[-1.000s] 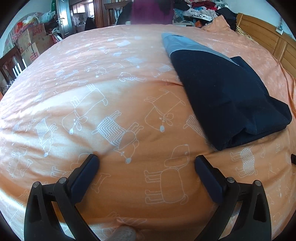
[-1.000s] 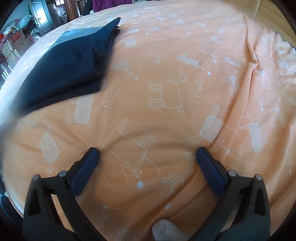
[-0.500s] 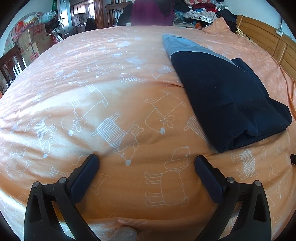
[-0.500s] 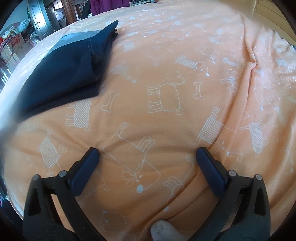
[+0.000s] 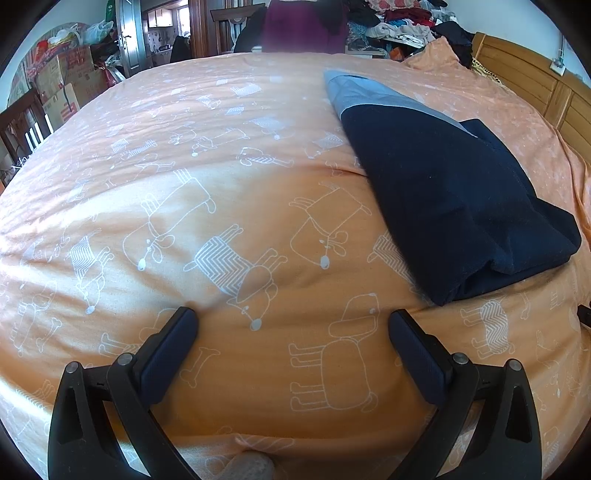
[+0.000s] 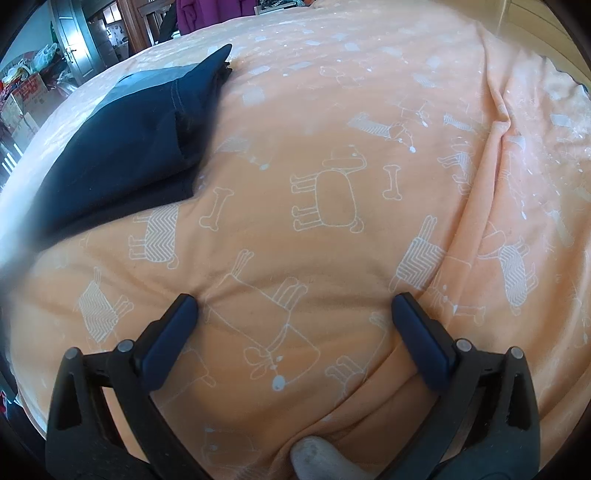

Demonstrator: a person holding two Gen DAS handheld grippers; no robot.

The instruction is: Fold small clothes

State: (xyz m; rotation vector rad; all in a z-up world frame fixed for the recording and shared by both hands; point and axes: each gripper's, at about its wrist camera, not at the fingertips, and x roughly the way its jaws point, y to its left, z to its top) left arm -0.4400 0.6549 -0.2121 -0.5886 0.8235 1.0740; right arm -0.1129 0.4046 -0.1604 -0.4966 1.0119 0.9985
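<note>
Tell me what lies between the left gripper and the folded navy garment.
Nothing but bare orange bedspread with its dog print. In the left wrist view, the open left gripper hangs short of the navy garment, which lies ahead to its right.

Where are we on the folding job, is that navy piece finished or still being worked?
Done, apparently: the navy garment lies folded into a compact stack on the orange bedspread. In hand: nothing; the left gripper and right gripper are both open, empty, over bare bedspread. Left: no other garment lies on the bed in view; clothes pile beyond it is unsorted.
</note>
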